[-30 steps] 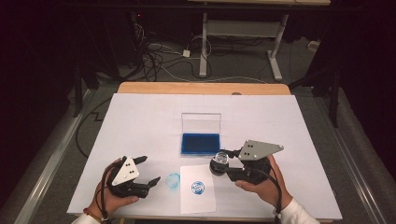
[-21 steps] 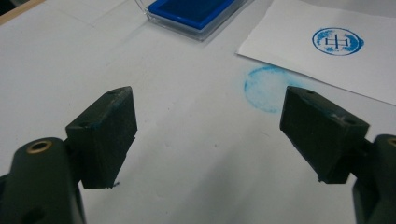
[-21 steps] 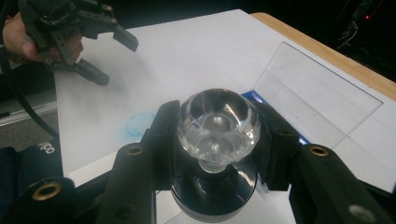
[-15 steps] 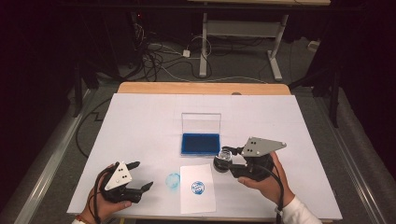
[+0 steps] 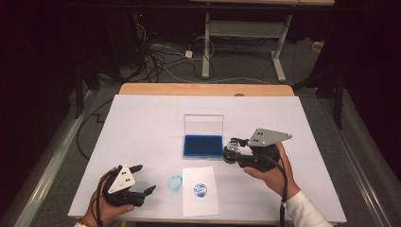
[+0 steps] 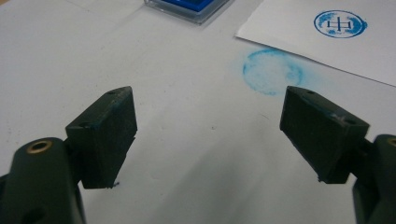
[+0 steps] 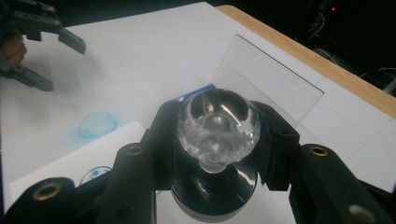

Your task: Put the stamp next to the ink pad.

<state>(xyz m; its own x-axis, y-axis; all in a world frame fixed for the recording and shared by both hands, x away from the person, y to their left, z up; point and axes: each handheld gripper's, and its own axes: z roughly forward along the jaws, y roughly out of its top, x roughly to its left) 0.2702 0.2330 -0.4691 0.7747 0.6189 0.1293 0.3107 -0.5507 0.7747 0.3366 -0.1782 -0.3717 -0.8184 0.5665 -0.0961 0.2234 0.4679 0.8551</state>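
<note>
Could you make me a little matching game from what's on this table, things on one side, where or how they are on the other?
1. stamp
2. ink pad
3. paper sheet
4. left gripper

a. lid up, blue inside
b. open, holding nothing
c. clamped in the right gripper
d. bears a round blue print

Pairs: 1-c, 2-a, 3-d, 4-b

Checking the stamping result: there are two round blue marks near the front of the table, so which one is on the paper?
The crisp ring with a symbol inside is on the paper sheet. The faint smudged circle beside it lies on the table cover.
</note>
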